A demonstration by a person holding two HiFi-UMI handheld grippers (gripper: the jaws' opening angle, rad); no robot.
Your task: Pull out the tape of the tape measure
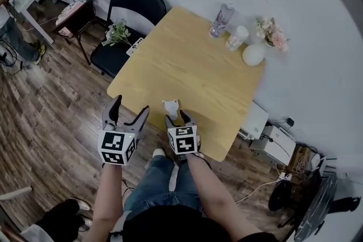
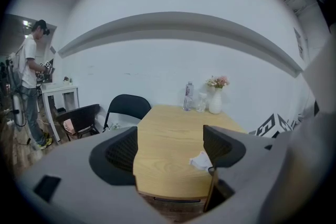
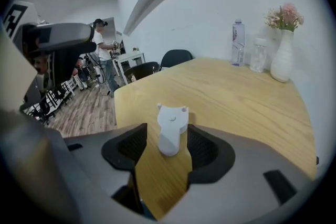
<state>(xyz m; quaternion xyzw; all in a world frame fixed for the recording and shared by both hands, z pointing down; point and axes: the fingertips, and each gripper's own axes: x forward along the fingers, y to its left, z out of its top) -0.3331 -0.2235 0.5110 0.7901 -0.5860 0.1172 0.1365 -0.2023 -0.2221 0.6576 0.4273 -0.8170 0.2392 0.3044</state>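
A small white tape measure [image 1: 171, 106] lies on the wooden table [image 1: 195, 62] near its front edge. My right gripper [image 1: 178, 118] sits just behind it, and in the right gripper view the tape measure [image 3: 171, 134] stands between the two dark pads of the right gripper [image 3: 167, 140]. Bare wood shows between it and the left pad, so the jaws are open around it. My left gripper [image 1: 130, 107] hangs open at the table's left front edge, holding nothing. In the left gripper view the tape measure [image 2: 201, 161] peeks out beside the right pad of the left gripper [image 2: 170, 152].
At the table's far side stand a water bottle [image 1: 222, 20], a cup [image 1: 236, 38] and a white vase [image 1: 253, 54] with pink flowers. A black chair [image 1: 133, 8] with a small plant [image 1: 117, 34] stands at the left. A person [image 2: 31, 76] stands by a white desk.
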